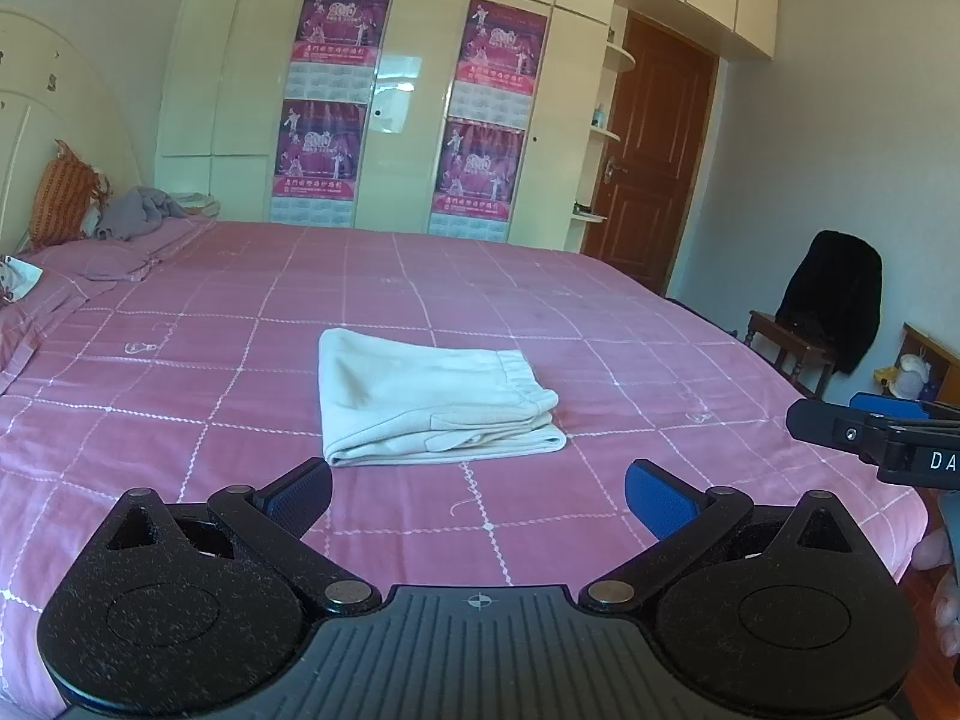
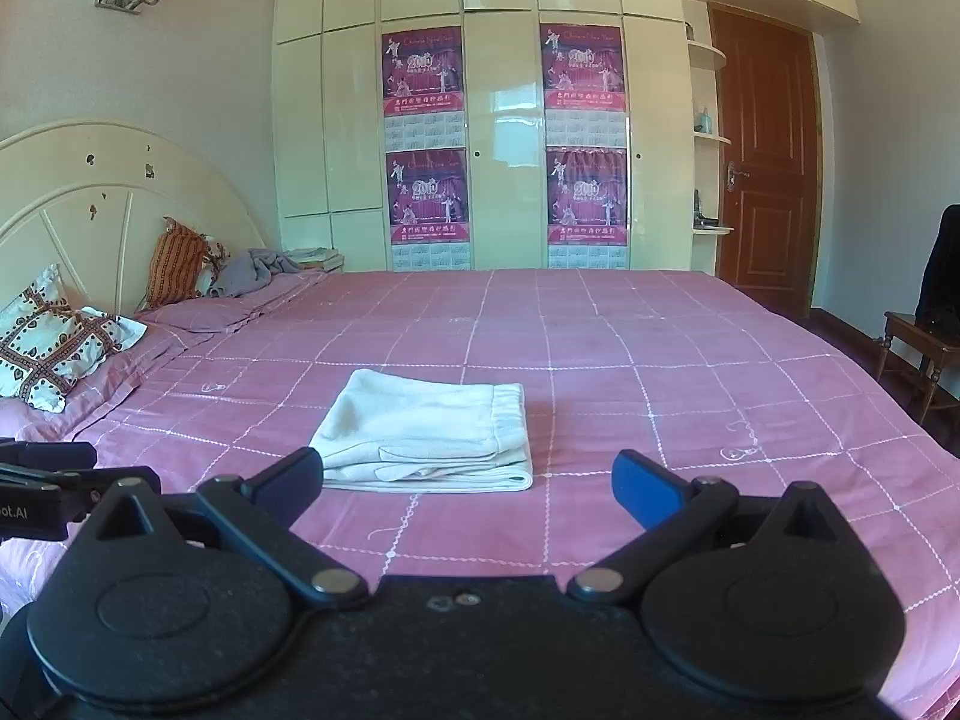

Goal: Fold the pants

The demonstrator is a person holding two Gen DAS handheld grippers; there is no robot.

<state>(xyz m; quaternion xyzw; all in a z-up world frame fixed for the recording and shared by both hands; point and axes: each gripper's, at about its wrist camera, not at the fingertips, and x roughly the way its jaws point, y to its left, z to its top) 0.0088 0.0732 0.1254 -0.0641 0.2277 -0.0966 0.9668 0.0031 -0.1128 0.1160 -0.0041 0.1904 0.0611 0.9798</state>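
Cream-white pants (image 1: 429,402) lie folded into a compact stack on the pink checked bedspread (image 1: 600,360), waistband to the right. They also show in the right wrist view (image 2: 429,429). My left gripper (image 1: 477,501) is open and empty, held just short of the pants' near edge. My right gripper (image 2: 465,489) is open and empty, also just before the stack. The right gripper's body shows at the right edge of the left wrist view (image 1: 870,432). The left gripper's body shows at the left edge of the right wrist view (image 2: 54,480).
Pillows (image 2: 54,336) and a grey garment (image 2: 258,267) lie at the head of the bed by the headboard (image 2: 108,192). A wardrobe (image 2: 498,120) with posters stands behind. A chair (image 1: 804,336) with a black coat and a brown door (image 1: 654,156) are to the right.
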